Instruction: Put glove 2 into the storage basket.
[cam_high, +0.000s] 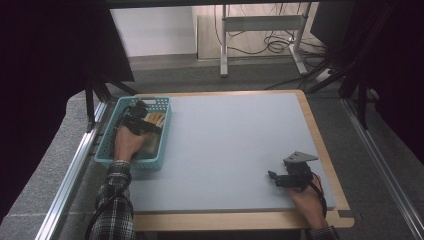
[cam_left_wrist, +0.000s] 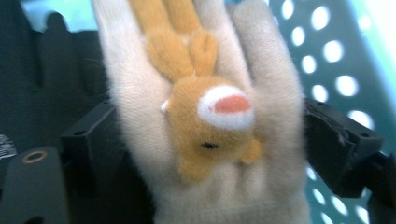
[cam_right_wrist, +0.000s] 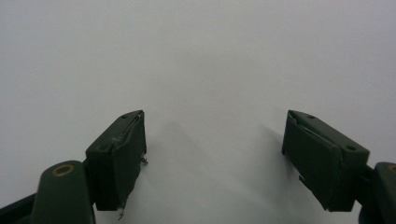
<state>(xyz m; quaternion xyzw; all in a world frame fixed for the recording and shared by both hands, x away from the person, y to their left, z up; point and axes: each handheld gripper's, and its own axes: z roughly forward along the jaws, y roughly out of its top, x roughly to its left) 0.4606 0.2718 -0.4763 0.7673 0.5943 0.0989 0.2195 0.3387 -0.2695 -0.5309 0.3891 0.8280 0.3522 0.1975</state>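
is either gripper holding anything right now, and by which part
The left gripper has a cream plush glove between its jaws, at the palm, inside the teal basket; whether they still clamp it cannot be told. The right gripper holds nothing.

A basket (cam_high: 109, 135) sits at the left edge of the worktop (cam_high: 225, 145), toward the far corner. Inside it lies a plush toy (cam_high: 155, 121), against the basket's right wall. The left gripper (cam_high: 137, 112) is down in the basket too, with the plush toy (cam_left_wrist: 210, 116) between its fingers (cam_left_wrist: 91, 149) and the basket wall (cam_left_wrist: 336, 56) behind. The right gripper (cam_high: 272, 176) rests on the worktop near the front right corner, well apart from the basket, bare worktop (cam_right_wrist: 210, 60) ahead of it
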